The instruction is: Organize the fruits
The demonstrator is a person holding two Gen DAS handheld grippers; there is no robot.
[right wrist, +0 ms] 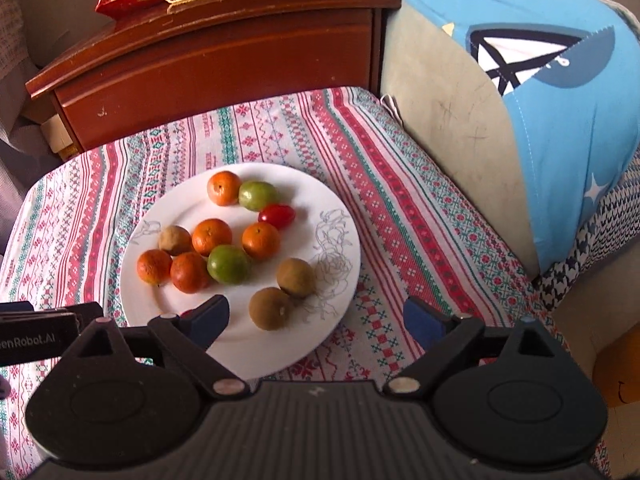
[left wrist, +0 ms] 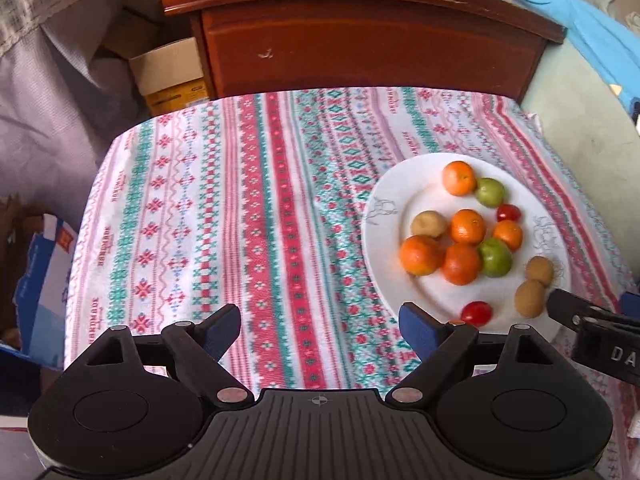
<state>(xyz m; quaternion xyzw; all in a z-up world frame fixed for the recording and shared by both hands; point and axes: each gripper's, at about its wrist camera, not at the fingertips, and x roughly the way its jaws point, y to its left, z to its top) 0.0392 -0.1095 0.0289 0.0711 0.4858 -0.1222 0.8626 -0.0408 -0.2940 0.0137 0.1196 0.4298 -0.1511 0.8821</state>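
The left gripper [left wrist: 320,326] stands wide and holds nothing, above the patterned cloth [left wrist: 240,208]. To its right, the white plate [right wrist: 160,308] carries all the fruit: oranges [right wrist: 211,236], green fruits [right wrist: 228,264], brown fruits [right wrist: 272,308] and small tomatoes [right wrist: 277,216]. The right gripper [right wrist: 316,318] is also wide and holds nothing, over the plate's near edge.

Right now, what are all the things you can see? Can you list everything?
Oranges: five, orange, on the plate.
Green fruits: two, green, among the oranges.
Brown fruits: three, brown, two near the plate's front, one at its left.
Cherry tomatoes: two, red, one far, one near edge.
Plate: one, white, on the cloth.
Tablecloth: one, red-green patterned.
Cabinet: one, brown, behind.
Left hand-held gripper: black, open, empty.
Right hand-held gripper: black, open, empty.
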